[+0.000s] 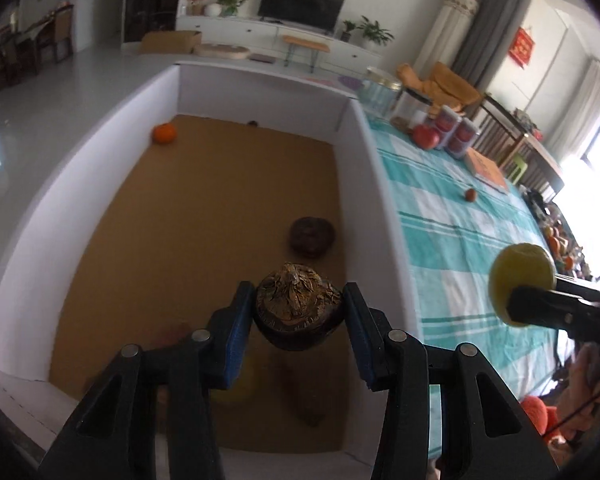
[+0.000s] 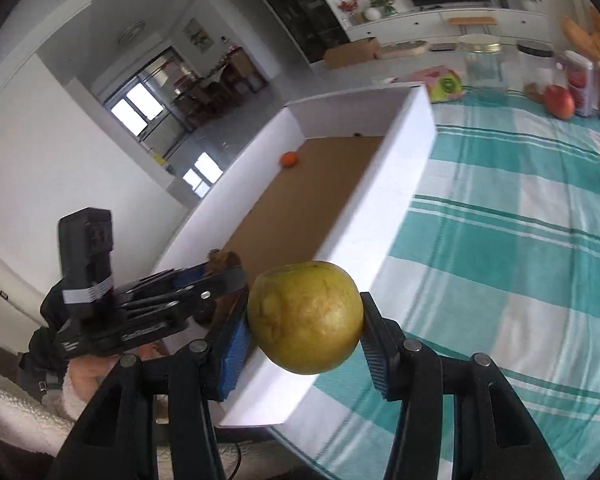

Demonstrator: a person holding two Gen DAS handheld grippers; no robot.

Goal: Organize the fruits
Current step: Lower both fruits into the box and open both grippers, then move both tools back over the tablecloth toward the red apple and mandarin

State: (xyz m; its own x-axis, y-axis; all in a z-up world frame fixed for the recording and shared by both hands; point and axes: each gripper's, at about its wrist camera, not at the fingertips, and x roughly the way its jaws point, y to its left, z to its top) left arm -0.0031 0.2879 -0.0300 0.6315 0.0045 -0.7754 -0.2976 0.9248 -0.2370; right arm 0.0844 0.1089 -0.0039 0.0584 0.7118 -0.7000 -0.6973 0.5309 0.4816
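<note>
My left gripper [image 1: 298, 312] is shut on a dark brown wrinkled fruit [image 1: 298, 310] and holds it above the near end of a white-walled box with a brown floor [image 1: 180, 216]. In the box lie an orange [image 1: 164, 133], another dark brown fruit [image 1: 312, 236] and blurred fruits under the gripper. My right gripper [image 2: 305, 320] is shut on a yellow-green pear [image 2: 305, 318], held over the box's right wall [image 2: 384, 184]. The pear also shows in the left wrist view [image 1: 520, 284]. The left gripper also shows in the right wrist view [image 2: 220, 276].
The box stands on a table with a teal and white checked cloth [image 2: 500, 240]. On the cloth are a red apple [image 2: 559, 102], a small reddish fruit [image 1: 471, 195], glass jars [image 2: 484, 66], red-labelled containers [image 2: 580, 80] and an orange book [image 1: 486, 168].
</note>
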